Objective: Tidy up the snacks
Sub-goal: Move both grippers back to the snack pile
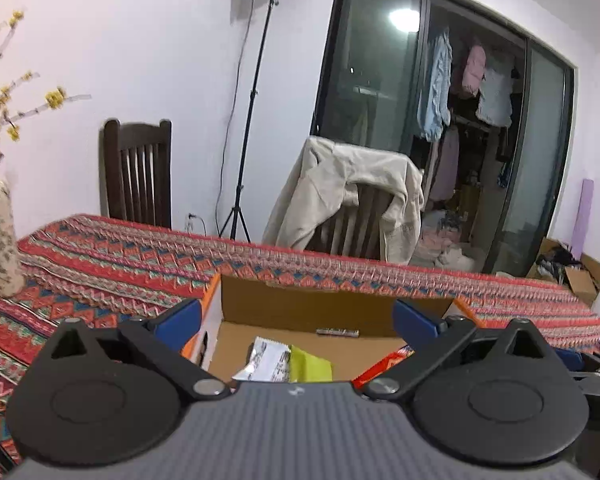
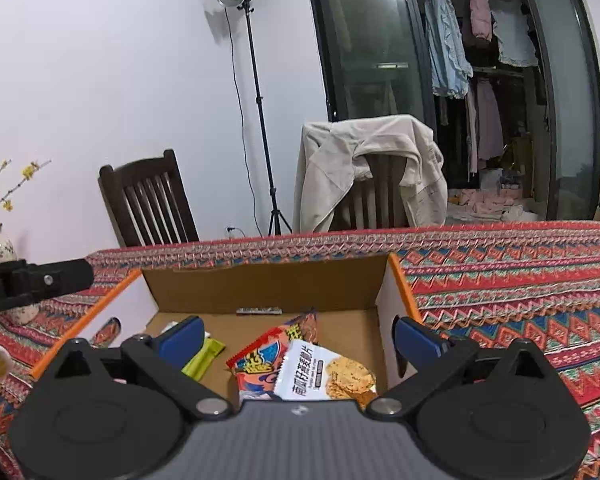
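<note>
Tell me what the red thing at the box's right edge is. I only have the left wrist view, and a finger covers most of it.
Observer: It's a red-orange snack packet lying on the floor of the box.
Operator: Anything on top of it?
Observer: Yes, a white cracker packet overlaps its right side.
Operator: Is the right gripper holding either one?
Observer: No. The right gripper has its fingers wide apart, with nothing pinched.

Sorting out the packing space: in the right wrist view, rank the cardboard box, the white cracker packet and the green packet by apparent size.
1. cardboard box, clearly largest.
2. white cracker packet.
3. green packet, smallest, though a gripper finger partly hides it, so its full size is unsure.
</note>
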### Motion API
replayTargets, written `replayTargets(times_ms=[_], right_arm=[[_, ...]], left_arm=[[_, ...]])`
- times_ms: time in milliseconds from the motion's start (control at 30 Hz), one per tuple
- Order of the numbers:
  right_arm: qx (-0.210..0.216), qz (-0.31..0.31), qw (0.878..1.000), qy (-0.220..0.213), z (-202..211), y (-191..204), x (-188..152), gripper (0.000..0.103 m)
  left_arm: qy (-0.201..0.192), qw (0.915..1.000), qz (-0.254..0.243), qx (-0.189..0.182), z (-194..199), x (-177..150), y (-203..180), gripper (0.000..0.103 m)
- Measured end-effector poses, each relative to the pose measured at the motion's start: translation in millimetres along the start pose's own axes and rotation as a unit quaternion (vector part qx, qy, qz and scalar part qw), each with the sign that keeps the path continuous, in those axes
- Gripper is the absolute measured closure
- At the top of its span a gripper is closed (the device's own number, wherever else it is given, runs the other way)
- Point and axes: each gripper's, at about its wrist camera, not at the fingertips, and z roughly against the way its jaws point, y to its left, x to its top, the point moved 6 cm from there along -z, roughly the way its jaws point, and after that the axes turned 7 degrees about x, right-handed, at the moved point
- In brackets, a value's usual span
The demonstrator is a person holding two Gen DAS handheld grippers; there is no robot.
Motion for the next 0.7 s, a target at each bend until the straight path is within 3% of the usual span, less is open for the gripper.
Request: replayTargets(times_ms=[300, 700], right_arm=[[0.007, 0.022, 1.0, -0.01, 68.1, 12.6, -11.2, 0.0], [0.035, 0.054, 0.996, 0.055, 116.2, 35.0, -83.6, 0.0]], left_arm=[[-0.007, 0.9998, -0.016, -0.008, 57.1, -4.2, 4.8, 0.0], [0.051, 0.9974, -0.052, 0.005, 94.8, -71.0, 46.1, 0.0]])
